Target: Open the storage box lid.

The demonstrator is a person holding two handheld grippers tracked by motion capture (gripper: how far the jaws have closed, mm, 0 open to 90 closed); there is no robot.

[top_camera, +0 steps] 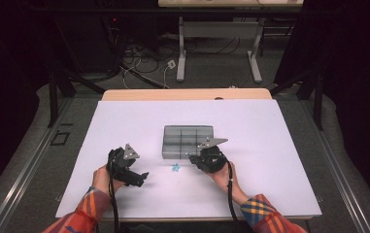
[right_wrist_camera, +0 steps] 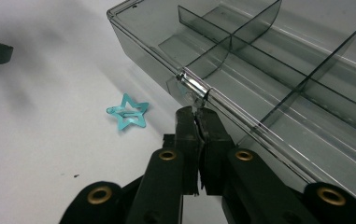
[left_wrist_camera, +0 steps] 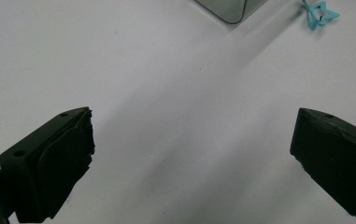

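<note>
Right tool [right_wrist_camera: 198, 122] has its jaws closed, tips pinched on the small clear latch [right_wrist_camera: 193, 91] at the near rim of the grey divided box [top_camera: 188, 141]; whether the latch is truly clamped between the pads is hard to tell, but they meet right at it. Box sits mid-table [top_camera: 124, 121], compartments look bare. Teal star hair clip [top_camera: 176, 167] lies flat on the table just in front of the box's near left corner, between the two tools, touching neither. Left tool [left_wrist_camera: 192, 154] hovers over bare table with jaws wide apart, nothing between them, box corner and clip well ahead of it.
</note>
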